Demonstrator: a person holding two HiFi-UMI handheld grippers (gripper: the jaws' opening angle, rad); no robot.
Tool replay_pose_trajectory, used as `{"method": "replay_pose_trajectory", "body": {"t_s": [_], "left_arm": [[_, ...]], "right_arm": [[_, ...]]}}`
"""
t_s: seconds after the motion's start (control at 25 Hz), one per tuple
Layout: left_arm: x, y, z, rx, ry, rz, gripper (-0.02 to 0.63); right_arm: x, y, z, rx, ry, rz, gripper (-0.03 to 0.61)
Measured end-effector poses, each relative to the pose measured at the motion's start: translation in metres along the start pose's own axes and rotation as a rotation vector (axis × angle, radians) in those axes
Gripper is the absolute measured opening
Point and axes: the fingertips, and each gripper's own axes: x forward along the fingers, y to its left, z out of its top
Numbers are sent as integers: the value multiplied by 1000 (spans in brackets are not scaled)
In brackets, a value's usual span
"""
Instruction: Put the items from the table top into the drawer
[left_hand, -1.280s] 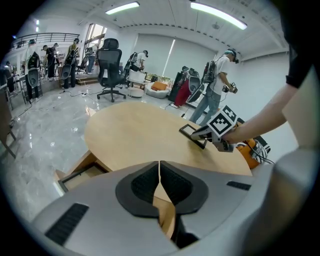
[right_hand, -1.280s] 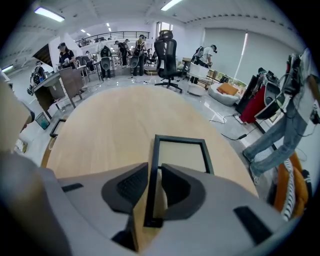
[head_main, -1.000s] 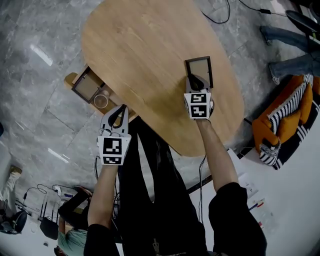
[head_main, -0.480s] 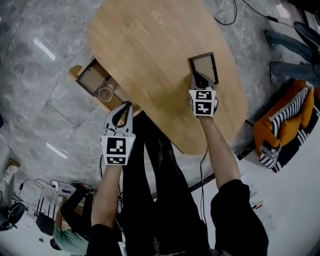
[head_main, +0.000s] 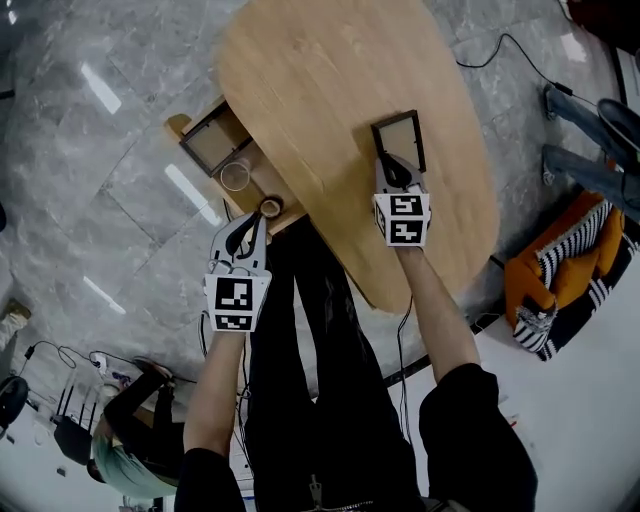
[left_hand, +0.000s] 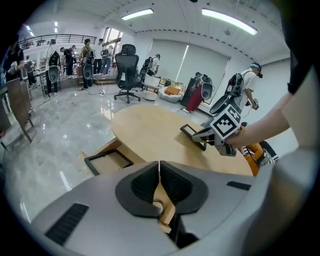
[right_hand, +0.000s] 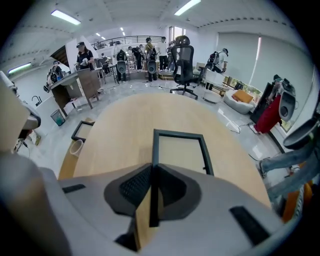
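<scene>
Black rectangular picture frame (head_main: 399, 140): right gripper (head_main: 394, 170) just clamped onto its near edge, left gripper (head_main: 252, 220) pinched shut, holding nothing.

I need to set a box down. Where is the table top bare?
The table is bare beyond the picture frame and from it across to the drawer side. The open drawer is crowded: a second frame, a clear cup and a ring.

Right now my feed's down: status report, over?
Right gripper just closed on the picture frame, at its edge. Left gripper shut, empty, near the open drawer. Table between frame and drawer looks clear.
</scene>
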Motion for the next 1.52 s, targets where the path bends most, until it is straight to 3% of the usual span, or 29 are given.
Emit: {"method": "replay_pose_trajectory", "body": {"t_s": [0.8,1.12,1.28,1.52], "left_arm": [[-66,47,-60,-150,-49,149,20],[-86,65,-83,-187,-46,191,20],[-94,70,-91,-207,-47,204,20],[-97,74,-97,-231,-52,211,20]], "right_arm": [[-12,209,57,-51,-101,349,48],[-25,299,55,-63,-89,578,49],[-24,323,55,-59,-64,657,48],[10,320,65,3,-2,665,49]]}}
